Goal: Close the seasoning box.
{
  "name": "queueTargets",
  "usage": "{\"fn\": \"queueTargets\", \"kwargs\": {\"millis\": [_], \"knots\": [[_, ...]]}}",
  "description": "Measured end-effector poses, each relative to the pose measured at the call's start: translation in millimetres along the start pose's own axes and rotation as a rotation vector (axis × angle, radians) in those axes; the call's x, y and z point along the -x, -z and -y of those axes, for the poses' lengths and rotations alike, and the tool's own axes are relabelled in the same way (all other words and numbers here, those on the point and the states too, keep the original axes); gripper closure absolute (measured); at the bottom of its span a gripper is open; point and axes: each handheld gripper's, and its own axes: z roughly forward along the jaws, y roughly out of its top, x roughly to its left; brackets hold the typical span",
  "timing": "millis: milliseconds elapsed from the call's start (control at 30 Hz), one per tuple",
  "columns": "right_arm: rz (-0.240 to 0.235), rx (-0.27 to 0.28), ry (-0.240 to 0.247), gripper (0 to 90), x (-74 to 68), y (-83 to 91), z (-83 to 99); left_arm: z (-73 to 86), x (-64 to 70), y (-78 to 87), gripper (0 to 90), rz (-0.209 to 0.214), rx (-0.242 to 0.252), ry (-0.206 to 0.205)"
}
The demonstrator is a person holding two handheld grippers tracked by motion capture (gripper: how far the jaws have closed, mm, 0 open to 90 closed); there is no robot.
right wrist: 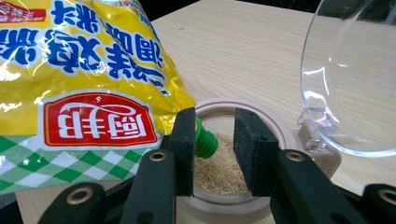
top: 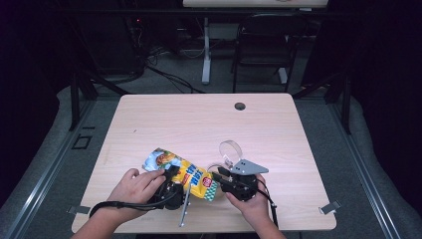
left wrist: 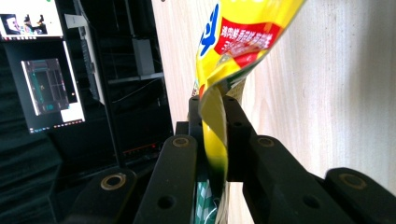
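Observation:
A yellow seasoning bag [top: 184, 174] lies tilted near the table's front edge. My left gripper [top: 171, 186] is shut on its edge; in the left gripper view the foil of the bag [left wrist: 238, 37] is pinched between the jaws of the left gripper [left wrist: 212, 112]. The bag [right wrist: 84, 70] has a green spout [right wrist: 205, 140] that pokes over a round beige jar [right wrist: 275, 126] holding pale granules [right wrist: 219, 172]. The jar's clear hinged lid [right wrist: 350, 79] stands up. My right gripper [right wrist: 214, 126] is open, its jaws on either side of the spout, right gripper [top: 221, 179] beside the jar [top: 215, 168].
The light wooden table [top: 199, 119] has a cable hole [top: 240, 106] near its far edge. A thin metal strip [top: 185, 211] hangs at the front edge. A dark chair [top: 263, 45] stands beyond the table. Monitors [left wrist: 42, 88] glow in the left gripper view.

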Motion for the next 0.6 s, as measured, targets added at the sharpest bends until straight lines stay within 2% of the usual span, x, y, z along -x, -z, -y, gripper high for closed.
{"fn": "queueTargets", "kwargs": {"millis": [67, 133, 167, 200, 267, 333, 367, 400, 500, 533, 567, 600], "knots": [[-0.004, 0.004, -0.002, 68.9, 0.0, 0.3, -0.2, 2.2, 0.8, -0.6, 85.4, 0.010, 0.006, 0.026], [-0.002, 0.002, -0.001, 68.9, 0.2, 0.6, -0.3, 2.6, 0.8, -0.7, 85.4, 0.010, 0.008, 0.027], [-0.003, 0.000, 0.000, 68.6, 0.5, 0.9, -0.5, 4.0, 2.6, -1.9, 85.4, -0.001, 0.027, 0.041], [-0.003, 0.001, 0.001, 68.5, 0.6, 1.1, -0.6, 4.1, 2.8, -1.5, 85.4, 0.012, 0.023, 0.055], [-0.002, -0.002, 0.003, 68.4, 0.7, 1.5, -0.8, 4.8, 2.7, -1.3, 85.4, 0.013, 0.020, 0.054], [-0.003, 0.001, 0.004, 68.0, 1.0, 1.9, -1.3, 7.2, 4.0, -2.2, 85.4, 0.018, 0.030, 0.079], [-0.003, 0.001, 0.004, 68.0, 1.0, 1.9, -1.3, 7.2, 4.0, -2.2, 85.4, 0.018, 0.030, 0.079], [-0.002, 0.003, 0.001, 67.9, 0.9, 2.1, -1.4, 8.1, 6.0, -3.4, 85.4, 0.016, 0.046, 0.112], [-0.002, 0.004, 0.002, 67.4, 1.7, 3.4, -2.0, 10.3, 7.2, -4.6, 85.3, 0.022, 0.056, 0.143], [-0.002, 0.011, 0.001, 67.4, 1.7, 3.5, -2.2, 10.9, 6.3, -3.9, 85.3, 0.026, 0.043, 0.131], [0.000, 0.011, 0.005, 67.4, 1.8, 4.8, -3.2, 12.1, 7.5, -5.0, 85.4, 0.029, 0.055, 0.153], [0.000, 0.011, 0.005, 67.4, 1.8, 4.8, -3.2, 12.1, 7.5, -5.0, 85.3, 0.029, 0.055, 0.153]]}}
